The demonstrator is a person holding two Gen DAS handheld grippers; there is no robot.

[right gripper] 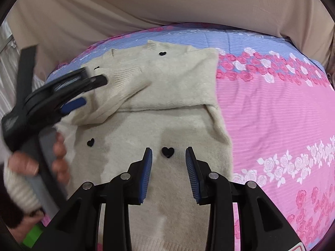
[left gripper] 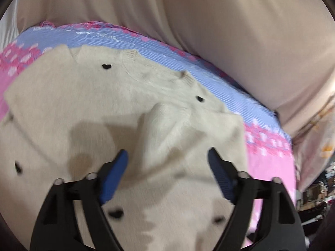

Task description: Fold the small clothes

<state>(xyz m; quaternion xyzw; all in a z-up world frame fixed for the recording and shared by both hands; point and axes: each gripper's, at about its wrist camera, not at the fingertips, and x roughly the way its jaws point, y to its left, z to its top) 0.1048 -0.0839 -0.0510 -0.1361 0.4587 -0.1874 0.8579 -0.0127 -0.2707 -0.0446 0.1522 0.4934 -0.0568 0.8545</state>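
Observation:
A cream knitted sweater [right gripper: 178, 79] with small black hearts lies flat on the bed; it fills the left wrist view as sweater [left gripper: 83, 104]. One sleeve [right gripper: 121, 83] is folded across the chest, shown rumpled as sleeve [left gripper: 159, 129] just ahead of my left gripper [left gripper: 168, 156]. That gripper stands wide open above the cloth, holding nothing. From the right wrist view the left gripper [right gripper: 93, 92] hovers over the sweater's left side. My right gripper [right gripper: 168, 150] is open over the lower body, a black heart [right gripper: 168, 152] showing between its fingers, and nothing is gripped.
The bed sheet [right gripper: 272, 115] is pink with rose bands and a blue striped strip; bare sheet [left gripper: 268, 167] lies right of the sweater. Beige fabric [right gripper: 167, 4] rises behind the bed. A person's hand [right gripper: 58, 152] holds the left gripper's handle.

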